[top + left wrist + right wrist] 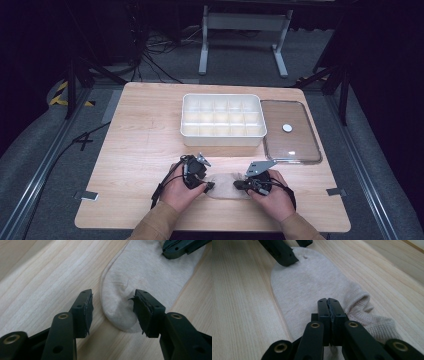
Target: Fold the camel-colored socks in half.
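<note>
A beige sock [227, 184] lies flat on the wooden table near the front edge, between my two hands. My left gripper [209, 186] is open, and in the left gripper view its jaws [112, 310] straddle the rounded toe end of the sock [145, 272] just above the wood. My right gripper [238, 185] is shut, its tips [328, 302] together over the sock [309, 282] near the bunched cuff. I cannot see fabric pinched between them. The right gripper's tip [172, 251] rests on the sock's far end, and the left gripper [295, 248] is at the toe.
A white box with several compartments [222, 134] stands at the middle back of the table. A clear lid [295, 147] lies flat to its right with a small white disc [287, 128] on it. Bare wood extends to the left of the hands.
</note>
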### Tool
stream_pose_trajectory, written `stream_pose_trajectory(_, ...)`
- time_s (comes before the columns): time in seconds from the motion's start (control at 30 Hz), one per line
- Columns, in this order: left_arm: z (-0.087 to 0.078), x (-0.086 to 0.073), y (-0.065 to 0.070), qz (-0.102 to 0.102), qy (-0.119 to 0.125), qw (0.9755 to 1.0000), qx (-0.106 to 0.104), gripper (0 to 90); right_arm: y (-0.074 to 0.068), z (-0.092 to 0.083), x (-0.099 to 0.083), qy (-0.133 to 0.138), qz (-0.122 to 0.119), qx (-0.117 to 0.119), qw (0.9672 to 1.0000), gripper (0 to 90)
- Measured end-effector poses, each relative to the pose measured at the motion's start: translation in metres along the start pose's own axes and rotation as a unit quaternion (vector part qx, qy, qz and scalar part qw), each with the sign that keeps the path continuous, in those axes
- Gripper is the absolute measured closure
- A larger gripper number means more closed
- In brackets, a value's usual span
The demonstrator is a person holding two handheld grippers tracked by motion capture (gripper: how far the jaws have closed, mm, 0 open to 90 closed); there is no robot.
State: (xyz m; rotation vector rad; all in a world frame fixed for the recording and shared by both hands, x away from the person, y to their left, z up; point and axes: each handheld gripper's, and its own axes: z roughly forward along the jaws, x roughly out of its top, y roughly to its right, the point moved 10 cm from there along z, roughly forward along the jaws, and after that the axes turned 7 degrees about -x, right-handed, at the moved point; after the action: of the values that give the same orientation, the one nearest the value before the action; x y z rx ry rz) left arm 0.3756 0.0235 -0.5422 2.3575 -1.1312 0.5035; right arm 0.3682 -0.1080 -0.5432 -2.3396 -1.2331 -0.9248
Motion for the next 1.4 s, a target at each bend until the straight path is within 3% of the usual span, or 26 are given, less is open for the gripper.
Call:
stream_pose_trajectory(0.07,0.001,0.0,0.002,0.019,-0.01,0.9997,0.014,49.3,0.0,0.0,0.0,-0.001,-0.003,-0.001,1.0,89.7)
stream_pose_trajectory(0.37,0.004,0.001,0.006,0.04,-0.005,0.9989,0.025,49.5,0.0,0.0,0.0,0.0,-0.004,-0.003,1.0,89.6)
stream_pose_trajectory(0.47,0.007,0.003,0.008,0.039,0.021,0.9989,0.016,61.0,0.0,0.0,0.0,0.001,-0.003,-0.003,1.0,89.5)
stream_pose_trajectory(0.57,0.007,0.003,0.01,0.031,0.029,0.9991,0.0,73.9,0.001,0.0,0.0,0.002,0.0,-0.002,1.0,89.4)
stream_pose_trajectory(0.63,0.007,0.002,0.01,0.032,0.026,0.9992,0.001,78.7,0.001,0.0,0.0,0.003,0.0,-0.003,1.0,89.0)
stream_pose_trajectory(0.77,0.006,0.002,0.011,0.038,0.018,0.9991,0.011,80.4,0.0,-0.002,0.0,0.004,0.001,-0.002,1.0,86.2)
stream_pose_trajectory(0.93,0.001,-0.001,0.011,0.031,0.001,0.9995,0.003,80.8,0.005,-0.016,0.008,0.033,0.017,0.004,0.9993,89.4)
stream_pose_trajectory(0.97,-0.002,-0.002,0.011,0.033,-0.009,0.9994,0.005,80.8,0.007,-0.018,0.008,0.032,0.019,0.0,0.9993,89.6)
stream_pose_trajectory(1.1,-0.007,-0.001,0.012,0.027,-0.008,0.9996,0.002,80.7,0.01,-0.019,0.004,0.013,0.025,-0.012,0.9995,89.7)
stream_pose_trajectory(1.2,-0.016,0.0,0.013,0.031,-0.011,0.9994,0.007,80.7,0.009,-0.017,0.001,0.001,0.035,-0.006,0.9994,89.7)
stream_pose_trajectory(1.23,-0.016,0.001,0.013,0.031,-0.007,0.9995,0.009,80.7,0.004,-0.015,0.002,0.011,0.047,0.013,0.9987,89.7)
stream_pose_trajectory(1.4,-0.024,0.004,0.018,0.032,-0.004,0.9995,0.002,80.7,0.001,-0.008,0.001,0.004,0.033,0.007,0.9994,89.7)
